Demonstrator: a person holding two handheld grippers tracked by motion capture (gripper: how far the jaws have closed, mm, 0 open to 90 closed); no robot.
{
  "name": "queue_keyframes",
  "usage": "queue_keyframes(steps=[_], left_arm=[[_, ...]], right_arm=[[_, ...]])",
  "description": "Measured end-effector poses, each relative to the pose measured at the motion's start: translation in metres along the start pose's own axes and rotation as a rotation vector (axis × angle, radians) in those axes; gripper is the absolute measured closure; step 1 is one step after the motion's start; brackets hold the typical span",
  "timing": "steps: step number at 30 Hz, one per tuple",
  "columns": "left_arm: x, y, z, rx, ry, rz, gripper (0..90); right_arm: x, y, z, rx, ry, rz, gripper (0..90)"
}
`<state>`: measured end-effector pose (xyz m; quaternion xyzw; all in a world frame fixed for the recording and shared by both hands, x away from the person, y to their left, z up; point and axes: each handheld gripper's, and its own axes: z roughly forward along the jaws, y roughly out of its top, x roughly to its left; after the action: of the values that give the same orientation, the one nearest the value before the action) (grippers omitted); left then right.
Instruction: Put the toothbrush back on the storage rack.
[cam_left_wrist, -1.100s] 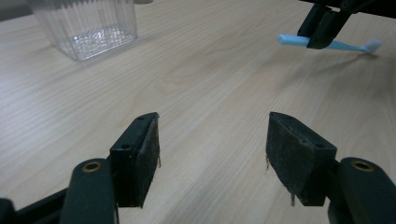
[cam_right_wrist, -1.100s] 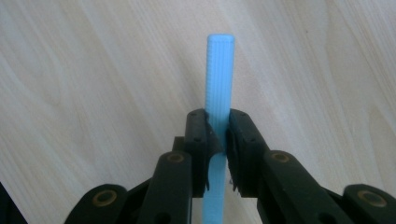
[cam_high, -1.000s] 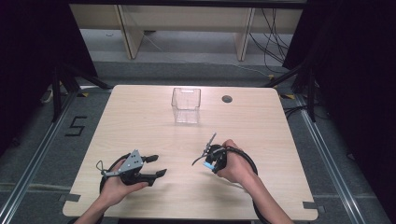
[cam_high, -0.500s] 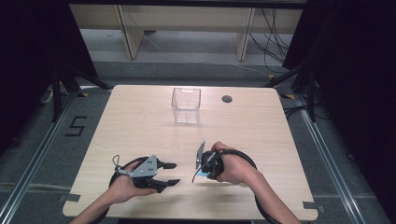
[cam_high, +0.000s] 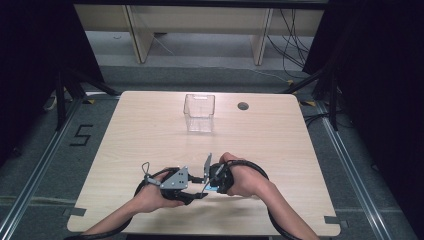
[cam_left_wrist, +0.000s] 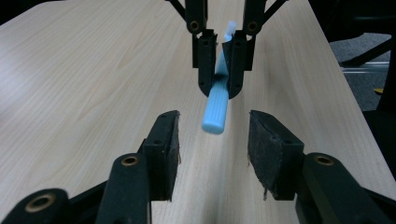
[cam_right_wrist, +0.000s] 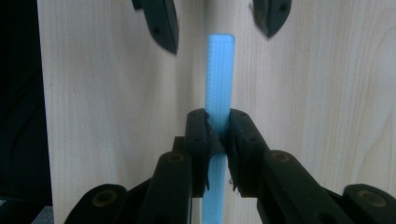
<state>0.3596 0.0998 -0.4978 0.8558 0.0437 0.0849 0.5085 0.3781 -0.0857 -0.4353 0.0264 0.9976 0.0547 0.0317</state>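
Blue ribbed stick (cam_right_wrist: 220, 74): held above the table (cam_high: 150, 125) near the middle of its front edge, clamped between the jaws of the right gripper (cam_high: 206, 175), one end projecting towards the left gripper (cam_high: 196, 187).

Table: pale wood. A clear plastic box (cam_high: 199, 112) stands upright near the middle of the rear edge, well apart from both grippers; a round cable hole (cam_high: 243, 106) lies just beside it towards the rear right corner.

Left gripper (cam_left_wrist: 214, 140): jaws spread wide, holding nothing; the free end of the stick (cam_left_wrist: 215, 112) sits in line with the gap, just short of the pads (cam_left_wrist: 163, 140).

Right gripper (cam_right_wrist: 218, 135): closed on the stick about mid-length.

Step in hand, by judgement: a transfer from right to left. The next move calls for advancing the left jaws around the free end, closing firmly, and only then releasing the right.
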Motion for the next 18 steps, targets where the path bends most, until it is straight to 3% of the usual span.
queue_keyframes(steps=[3,4,5,7,8,10,13,14,15,16,18], left_arm=[[0.003,0.002,0.004,0.014,-0.010,0.018,57.2],[0.003,0.002,0.005,0.011,-0.008,0.021,59.1],[0.003,0.002,0.005,0.011,-0.008,0.021,60.1],[0.003,0.002,0.007,0.022,-0.025,0.040,62.1],[0.003,0.002,0.007,0.023,-0.029,0.039,63.4],[0.004,0.001,0.008,0.019,-0.029,0.044,65.1],[0.004,0.000,0.008,0.019,-0.040,0.049,68.2],[0.004,0.000,0.008,0.017,-0.041,0.050,69.5],[0.004,0.000,0.008,0.019,-0.043,0.058,70.1],[0.005,0.001,0.009,0.010,-0.042,0.083,70.6],[0.006,0.001,0.009,0.012,-0.045,0.083,71.5]], right_arm=[[-0.005,0.005,0.000,-0.028,-0.010,-0.090,79.2],[-0.004,0.005,0.001,-0.037,-0.021,-0.077,79.2],[-0.007,0.007,0.000,-0.052,-0.024,-0.132,79.2],[0.001,0.008,-0.001,-0.012,-0.004,-0.011,79.2],[-0.001,0.009,0.000,-0.032,-0.015,-0.050,79.2],[-0.002,0.009,0.001,-0.031,-0.014,-0.067,79.2],[-0.001,0.010,0.001,-0.020,0.000,-0.043,79.2],[-0.003,0.010,0.003,-0.037,-0.011,-0.090,79.2],[0.000,0.011,0.001,-0.007,-0.002,-0.048,79.2],[-0.001,0.011,0.002,-0.020,-0.001,-0.055,79.2],[-0.001,0.011,0.003,-0.023,0.003,-0.060,79.2]])
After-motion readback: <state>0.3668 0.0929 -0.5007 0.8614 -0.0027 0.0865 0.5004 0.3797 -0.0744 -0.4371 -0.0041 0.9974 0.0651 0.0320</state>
